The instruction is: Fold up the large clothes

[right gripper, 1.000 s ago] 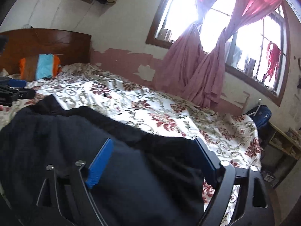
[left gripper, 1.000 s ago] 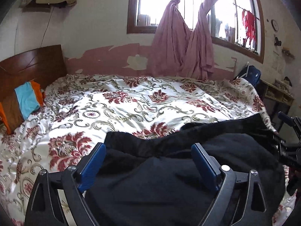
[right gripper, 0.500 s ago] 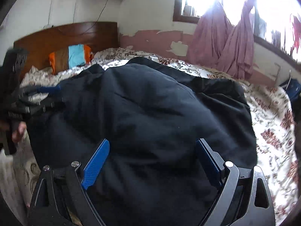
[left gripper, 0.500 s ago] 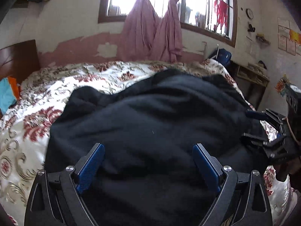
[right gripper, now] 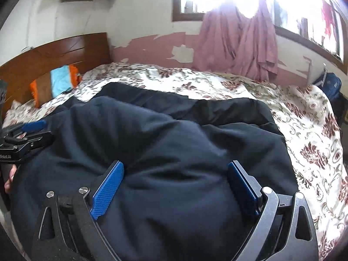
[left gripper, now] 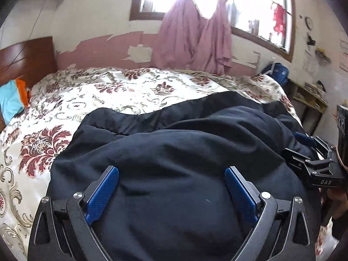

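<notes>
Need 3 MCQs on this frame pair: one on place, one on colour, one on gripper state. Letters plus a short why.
1. Where does the large dark navy garment lie?
A. on the floral bedspread
B. on the window sill
C. on the wooden headboard

2. What colour are the pads on the gripper fingers?
A. red
B. blue
C. green

3. How do the jaws of the left gripper and the right gripper stand?
A. both pressed shut on a pillow
B. left shut, right wide
C. both wide open over the garment

Answers:
1 A: the garment spreads over the white bedspread with red flowers, near its front edge.
2 B: the textured pads are blue in both wrist views.
3 C: the jaws have just been opening; the cloth bulges between them, but no fold is pinched.
</notes>
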### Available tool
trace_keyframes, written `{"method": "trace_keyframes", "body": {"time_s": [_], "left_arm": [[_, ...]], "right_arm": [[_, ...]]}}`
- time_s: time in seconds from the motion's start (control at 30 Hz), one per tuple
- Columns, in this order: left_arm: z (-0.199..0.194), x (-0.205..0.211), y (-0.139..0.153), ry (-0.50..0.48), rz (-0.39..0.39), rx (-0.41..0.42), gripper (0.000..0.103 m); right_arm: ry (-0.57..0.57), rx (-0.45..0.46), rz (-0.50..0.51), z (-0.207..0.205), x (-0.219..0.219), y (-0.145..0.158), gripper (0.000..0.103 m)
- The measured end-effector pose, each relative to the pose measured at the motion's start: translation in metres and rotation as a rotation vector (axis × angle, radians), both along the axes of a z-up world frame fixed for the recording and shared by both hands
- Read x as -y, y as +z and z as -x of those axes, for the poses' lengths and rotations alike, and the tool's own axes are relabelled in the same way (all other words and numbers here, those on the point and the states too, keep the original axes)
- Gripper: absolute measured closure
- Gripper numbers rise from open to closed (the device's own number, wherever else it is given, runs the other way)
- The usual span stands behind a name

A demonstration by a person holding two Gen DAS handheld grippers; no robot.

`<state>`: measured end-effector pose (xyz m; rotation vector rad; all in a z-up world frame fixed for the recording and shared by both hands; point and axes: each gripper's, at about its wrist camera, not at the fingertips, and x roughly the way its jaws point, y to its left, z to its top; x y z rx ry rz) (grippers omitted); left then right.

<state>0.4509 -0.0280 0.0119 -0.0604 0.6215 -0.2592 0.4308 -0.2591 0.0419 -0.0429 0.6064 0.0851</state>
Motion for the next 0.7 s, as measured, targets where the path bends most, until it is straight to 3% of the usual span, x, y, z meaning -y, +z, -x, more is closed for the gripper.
{"method": "trace_keyframes", "body": {"time_s": [0.4,0.7], "left_arm": [[-0.049,-0.037,-0.028,0.134,0.178,-0.120,0.000],[-0.067,-0.032,-0.036,0.144,0.184,-0.112,0.000]], "right_arm": [[-0.095,-0.063,-0.092,-0.048,0.032,-0.024,0.010],[-0.098,-0.078,-0.130,-0.067,0.039,-0.036,0.009]]}}
